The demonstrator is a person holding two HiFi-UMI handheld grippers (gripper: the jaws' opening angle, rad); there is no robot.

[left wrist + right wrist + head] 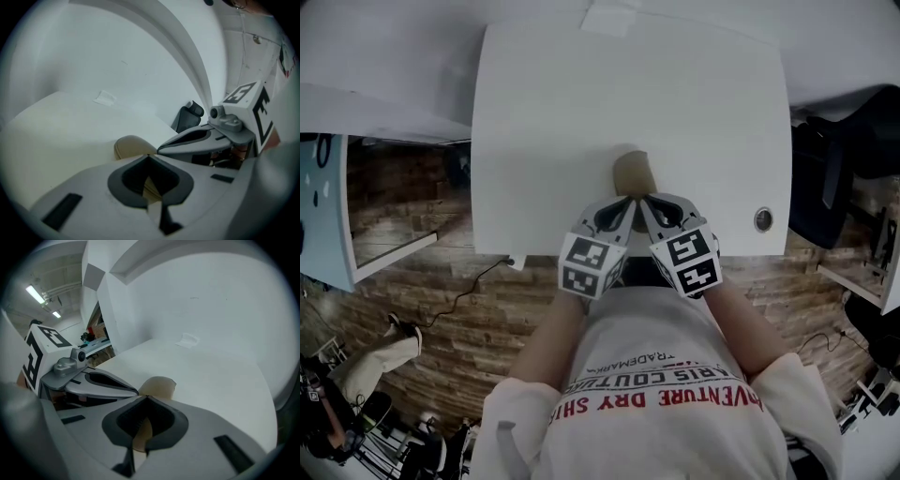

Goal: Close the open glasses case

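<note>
A tan glasses case (pixel 633 172) lies on the white table (pixel 553 122) near its front edge, pointing away from me. Both grippers meet at its near end. My left gripper (pixel 627 201) comes in from the left with its jaw tips together. My right gripper (pixel 643 201) mirrors it from the right, also shut. In the left gripper view the case (pixel 132 146) shows just beyond the closed tips (pixel 149 156), with the right gripper (pixel 162 149) alongside. The right gripper view has the case (pixel 159 386) past its shut tips (pixel 147 396). The jaws hide the case's near part.
A small paper label (pixel 607 17) lies at the table's far edge. A round cable hole (pixel 763 219) sits at the front right corner. A black chair (pixel 825 178) stands right of the table, a white cabinet (pixel 337 211) to the left.
</note>
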